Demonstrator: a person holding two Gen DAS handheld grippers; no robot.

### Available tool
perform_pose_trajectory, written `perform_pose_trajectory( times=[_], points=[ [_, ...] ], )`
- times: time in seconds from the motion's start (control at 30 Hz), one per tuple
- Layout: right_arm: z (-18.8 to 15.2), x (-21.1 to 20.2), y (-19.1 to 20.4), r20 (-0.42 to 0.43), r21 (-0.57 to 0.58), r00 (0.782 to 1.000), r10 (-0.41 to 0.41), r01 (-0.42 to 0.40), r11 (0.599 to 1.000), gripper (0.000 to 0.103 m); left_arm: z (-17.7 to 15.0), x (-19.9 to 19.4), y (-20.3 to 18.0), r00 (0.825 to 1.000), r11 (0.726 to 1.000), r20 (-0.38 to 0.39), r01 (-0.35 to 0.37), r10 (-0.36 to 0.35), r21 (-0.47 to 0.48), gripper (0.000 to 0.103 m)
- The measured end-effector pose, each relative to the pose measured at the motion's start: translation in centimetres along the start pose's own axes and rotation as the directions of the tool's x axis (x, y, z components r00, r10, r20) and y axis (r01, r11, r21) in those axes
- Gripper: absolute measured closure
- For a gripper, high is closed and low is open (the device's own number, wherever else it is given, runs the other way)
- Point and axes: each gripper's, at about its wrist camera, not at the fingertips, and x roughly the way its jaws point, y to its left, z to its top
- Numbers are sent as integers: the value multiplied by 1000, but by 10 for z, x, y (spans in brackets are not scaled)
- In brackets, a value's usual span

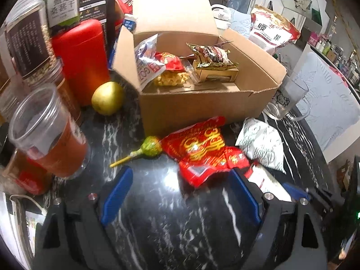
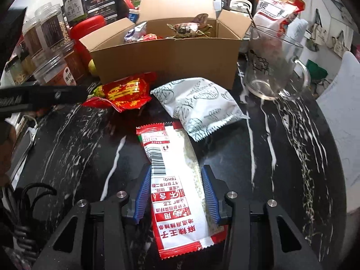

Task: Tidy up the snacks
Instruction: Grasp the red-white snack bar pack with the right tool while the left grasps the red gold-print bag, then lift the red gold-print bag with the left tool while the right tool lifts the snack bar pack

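Gripping a long packet (image 2: 177,193), right jaws closed; left jaws open; box (image 2: 166,60) ahead.

Table (image 2: 281,157): black marble w/ white veining. Box (image 1: 202,110): plain brown cardboard. Gripper pads seen in blue, ribbed, on black frames, both left gripper (image 1: 180,193) and right gripper (image 2: 177,193). Long sachet (image 2: 177,191): white w/ red ends, red lettering, black barcode. Pillow pack (image 2: 202,105): white w/ grey leaf line-drawing. Crinkled pouch (image 1: 202,150): red w/ gold characters. Lollipop (image 1: 150,149): green wrapper, yellow stick. Fruit (image 1: 108,97): yellow-green. Canister (image 1: 81,60): solid red. Big bag (image 1: 272,29) behind box: white w/ red and tan top. Mug (image 2: 272,67): clear glass w/ cartoon outline print.
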Motion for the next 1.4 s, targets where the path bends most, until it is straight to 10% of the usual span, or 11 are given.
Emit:
perform_pose_trajectory(
  times=[0.83, 1.4],
  points=[
    [-1, 1, -13, 6, 38, 998, 69, -69, 997, 59, 25, 85, -14, 991, 987, -131, -50, 30, -152, 15],
    [0, 9, -6, -11, 3, 1000, 11, -11, 1000, 56, 11, 84, -40, 993, 996, -86, -83, 86, 41, 20]
  ],
)
